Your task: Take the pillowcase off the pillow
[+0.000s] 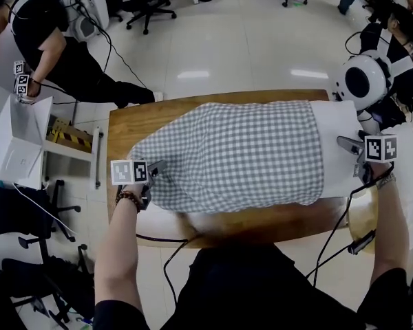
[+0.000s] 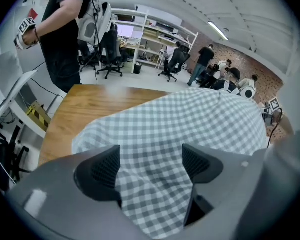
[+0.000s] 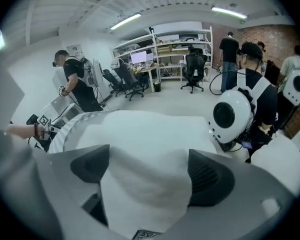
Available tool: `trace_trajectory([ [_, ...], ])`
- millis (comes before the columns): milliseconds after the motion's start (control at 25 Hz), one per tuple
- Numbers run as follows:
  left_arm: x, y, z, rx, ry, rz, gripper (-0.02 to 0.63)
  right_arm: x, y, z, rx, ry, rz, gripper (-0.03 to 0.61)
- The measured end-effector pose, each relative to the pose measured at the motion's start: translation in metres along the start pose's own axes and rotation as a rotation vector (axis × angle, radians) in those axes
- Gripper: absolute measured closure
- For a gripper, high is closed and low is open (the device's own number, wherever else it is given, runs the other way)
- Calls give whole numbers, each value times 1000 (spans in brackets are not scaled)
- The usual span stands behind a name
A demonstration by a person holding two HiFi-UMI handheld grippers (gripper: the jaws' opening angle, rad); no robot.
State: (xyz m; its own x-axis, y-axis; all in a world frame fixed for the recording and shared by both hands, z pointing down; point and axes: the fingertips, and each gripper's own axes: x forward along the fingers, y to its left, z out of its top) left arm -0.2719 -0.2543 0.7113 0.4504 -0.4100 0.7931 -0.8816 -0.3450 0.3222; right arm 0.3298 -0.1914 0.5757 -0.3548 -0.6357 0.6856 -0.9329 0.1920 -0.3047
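Pale, glossy floor [image 1: 248, 40] with glare from overhead lamps. Wooden table [image 1: 124, 133] in the foreground, black office chairs [image 1: 148, 9] on castors well beyond it. White shelving [image 2: 162, 36] and desks along the far wall, loaded with what may be boxes and monitors. Brick wall [image 2: 240, 59] right of that. Long light strips [image 2: 217, 30] across a white ceiling [image 2: 190, 4]. White stand [image 1: 17, 143] left of the table.

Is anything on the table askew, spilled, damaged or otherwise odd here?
Nothing is spilled or damaged. The white pillow sticks out bare from the checked pillowcase at its right end in the head view, which suits a case partly pulled off.
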Motion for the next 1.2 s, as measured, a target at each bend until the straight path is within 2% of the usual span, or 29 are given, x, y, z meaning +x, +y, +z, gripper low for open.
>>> trace_trajectory([
  [240,29,-3,-13,22,93,12,218,19,7,-3,13,23,-17,86],
  [440,62,6,-26,30,168,69,218,26,5,-2,1,25,-25,86],
  [560,74,15,-26,31,182,110,216,30,5,1,0,32,-29,87],
  [760,85,16,-18,82,197,165,221,38,0,-9,46,69,-32,89],
  [920,88,13,-20,93,210,184,238,43,-3,-15,41,80,-20,96],
  [1000,89,9,-20,100,213,177,274,44,-6,-18,39,83,-11,108],
  [1120,86,1,-16,120,212,157,378,41,1,-11,38,70,16,137],
  [1200,87,-4,-16,127,209,133,501,41,5,-9,25,65,34,172],
])
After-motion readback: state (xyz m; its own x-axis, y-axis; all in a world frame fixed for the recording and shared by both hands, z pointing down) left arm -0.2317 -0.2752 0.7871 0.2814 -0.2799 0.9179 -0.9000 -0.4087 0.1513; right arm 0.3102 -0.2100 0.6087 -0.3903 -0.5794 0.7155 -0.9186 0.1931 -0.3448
